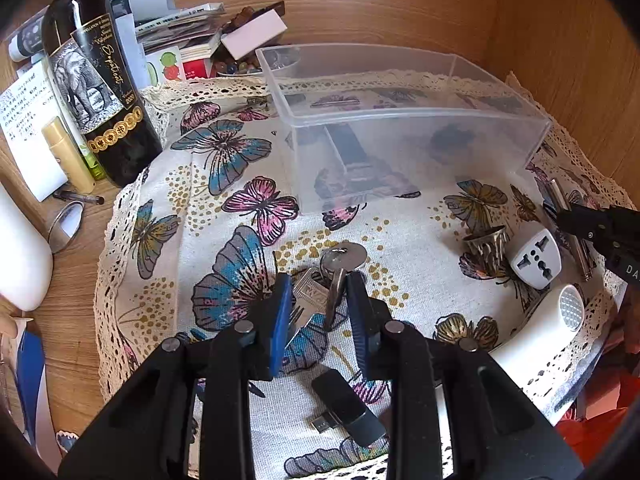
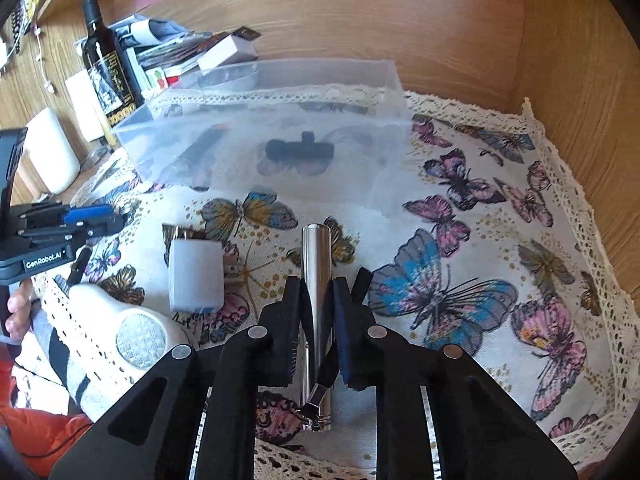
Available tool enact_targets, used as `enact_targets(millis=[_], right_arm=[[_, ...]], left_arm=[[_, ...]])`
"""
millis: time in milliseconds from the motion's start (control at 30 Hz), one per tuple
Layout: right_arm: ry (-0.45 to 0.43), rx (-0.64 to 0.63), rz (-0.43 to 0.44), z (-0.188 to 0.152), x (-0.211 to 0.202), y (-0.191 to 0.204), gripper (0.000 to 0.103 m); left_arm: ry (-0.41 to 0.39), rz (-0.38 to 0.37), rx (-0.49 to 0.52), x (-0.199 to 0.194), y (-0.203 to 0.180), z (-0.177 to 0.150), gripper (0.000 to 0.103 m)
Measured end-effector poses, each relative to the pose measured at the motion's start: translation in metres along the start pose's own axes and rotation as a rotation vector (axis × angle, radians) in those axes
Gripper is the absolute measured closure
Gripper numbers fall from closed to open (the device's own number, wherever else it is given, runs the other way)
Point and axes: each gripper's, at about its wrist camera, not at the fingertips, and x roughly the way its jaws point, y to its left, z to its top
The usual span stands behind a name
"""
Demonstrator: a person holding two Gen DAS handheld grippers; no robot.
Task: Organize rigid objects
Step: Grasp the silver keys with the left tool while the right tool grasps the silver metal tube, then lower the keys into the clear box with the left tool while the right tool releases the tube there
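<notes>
Surface: the butterfly-print cloth (image 1: 224, 240) with lace edging fills the middle of both frames and carries all the loose items.
Clear bin: the clear plastic bin (image 1: 400, 120) stands at the upper centre of the left wrist frame; through its frosted wall show two dark items, a long flat one and a shorter blurred one, so a small share of the sorting looks done.
White handheld device: the white handheld device (image 1: 540, 328) lies at the lower right of the left wrist frame, outside the bin.
Travel adapter: the white travel adapter (image 1: 534, 258) sits right of centre, just beside a small brass-toned cup (image 1: 486, 240), both on the cloth.
Metal cylinder: the metal cylinder (image 2: 316, 312) lies at the lower centre of the right wrist frame.
Right gripper: the right gripper (image 2: 316, 312) is clenched on the cylinder, a pad pressing on each side; whether it is lifted off the cloth cannot be told.
Black USB adapter: the black USB adapter (image 1: 344, 408) lies at the bottom centre of the left wrist frame.
Keys: the bunch of keys (image 1: 332, 280) lies at centre, between the left fingers.
Left gripper: the left gripper (image 1: 318, 312) is released, straddling the keys without touching them.
Progress: early; roughly two items are binned and six remain out.
</notes>
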Motion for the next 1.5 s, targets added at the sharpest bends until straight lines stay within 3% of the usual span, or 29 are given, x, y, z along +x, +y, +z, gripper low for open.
enact_targets(millis=[467,767,1000,1233,1500], right_arm=[[-0.161,-0.005,-0.026,0.039,-0.032,-0.005,0.089],[-0.274,-0.015,-0.044,0.074,-0.05,-0.008,0.089],[-0.311,-0.023,-0.042,0.099,-0.046,-0.012,0.089],[-0.297,-0.04,-0.038,0.116,-0.03,-0.01,0.089],[-0.173,-0.089,-0.056,0.118,0.012,-0.001,0.089]], left_arm=[[-0.208,-0.022,-0.026,-0.055,-0.002,0.032,0.075],[-0.29,-0.051,-0.037,-0.07,-0.005,0.057,0.075],[-0.361,-0.049,-0.025,-0.083,-0.007,0.085,0.075],[-0.352,-0.058,-0.037,-0.067,-0.005,0.105,0.075],[-0.224,-0.08,-0.051,-0.017,0.0,0.112,0.075]])
